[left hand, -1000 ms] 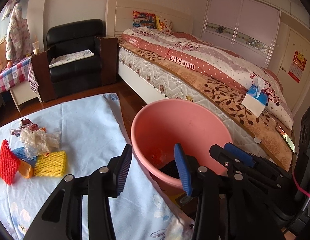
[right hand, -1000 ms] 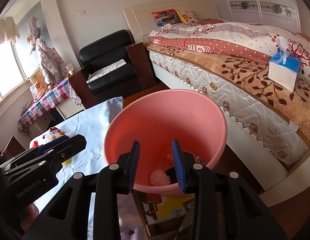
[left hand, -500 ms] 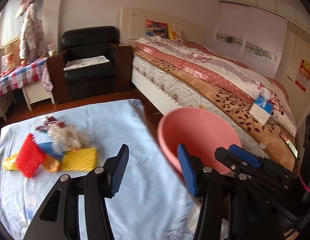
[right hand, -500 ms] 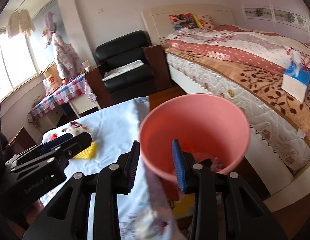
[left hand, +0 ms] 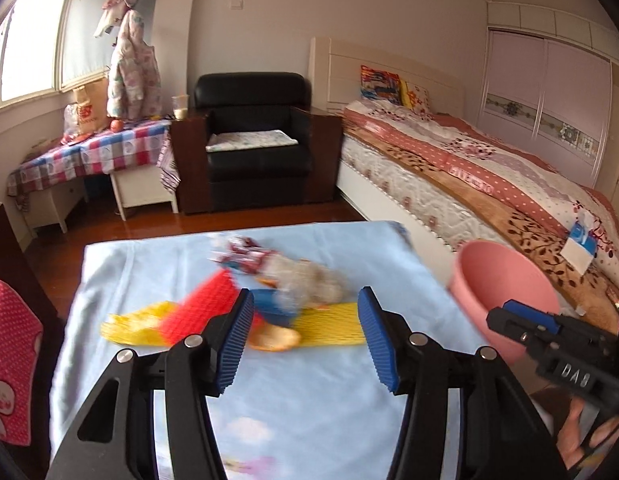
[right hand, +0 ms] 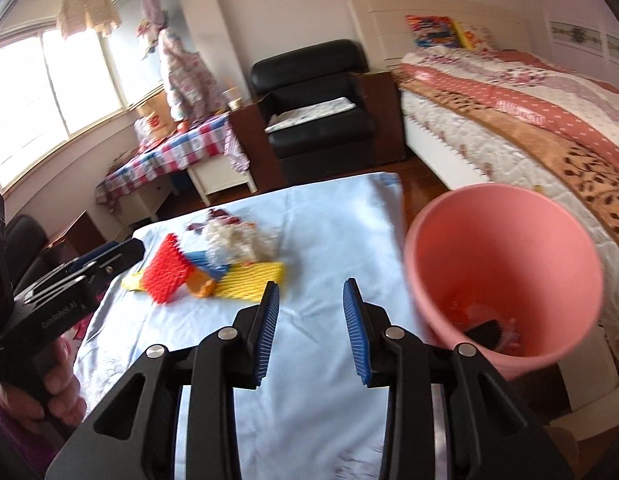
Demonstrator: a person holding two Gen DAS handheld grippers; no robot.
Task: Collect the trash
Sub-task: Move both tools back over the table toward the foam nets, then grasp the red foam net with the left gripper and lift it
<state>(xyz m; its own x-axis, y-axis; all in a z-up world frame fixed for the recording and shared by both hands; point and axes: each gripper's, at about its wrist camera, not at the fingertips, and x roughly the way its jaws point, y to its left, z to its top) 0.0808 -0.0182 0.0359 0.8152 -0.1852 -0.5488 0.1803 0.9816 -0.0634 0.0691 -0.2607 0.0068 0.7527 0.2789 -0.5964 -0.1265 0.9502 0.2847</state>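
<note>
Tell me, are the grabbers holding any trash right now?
No. The left gripper and the right gripper are both open, with nothing between their fingers.

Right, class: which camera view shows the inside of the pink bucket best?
The right wrist view: the pink bucket faces the camera, showing its whole rim and the trash at its bottom. The left wrist view shows only part of its rim and inner wall, blurred, at the right edge.
</note>
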